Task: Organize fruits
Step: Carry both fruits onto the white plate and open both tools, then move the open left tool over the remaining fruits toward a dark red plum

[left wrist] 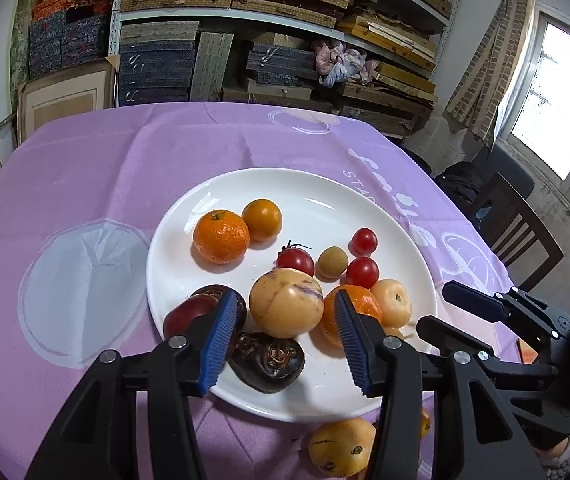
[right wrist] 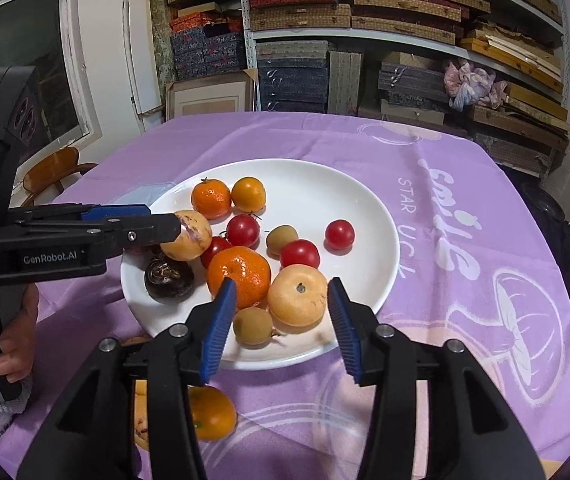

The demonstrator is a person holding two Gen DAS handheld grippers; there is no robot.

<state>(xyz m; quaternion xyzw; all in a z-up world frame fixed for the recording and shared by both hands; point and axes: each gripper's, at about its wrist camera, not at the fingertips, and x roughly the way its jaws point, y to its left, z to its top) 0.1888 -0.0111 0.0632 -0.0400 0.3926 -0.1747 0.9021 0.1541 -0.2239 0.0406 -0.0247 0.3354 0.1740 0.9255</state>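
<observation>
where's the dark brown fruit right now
On the white plate, at its near-left edge in the right wrist view: dark brown fruit, left of the big orange.

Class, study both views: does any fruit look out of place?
Yes. A striped yellow fruit and an orange fruit lie on the purple cloth, off the white plate holding the rest.

Left wrist view: close above near rim of white plate (left wrist: pixel 365 200), facing shelving (left wrist: pixel 277 32). Right wrist view: same plate (right wrist: pixel 349 184), close, from right, same heading. Shared: plate, purple tablecloth (left wrist: pixel 105 168), shelving; each gripper visible in the other view.
</observation>
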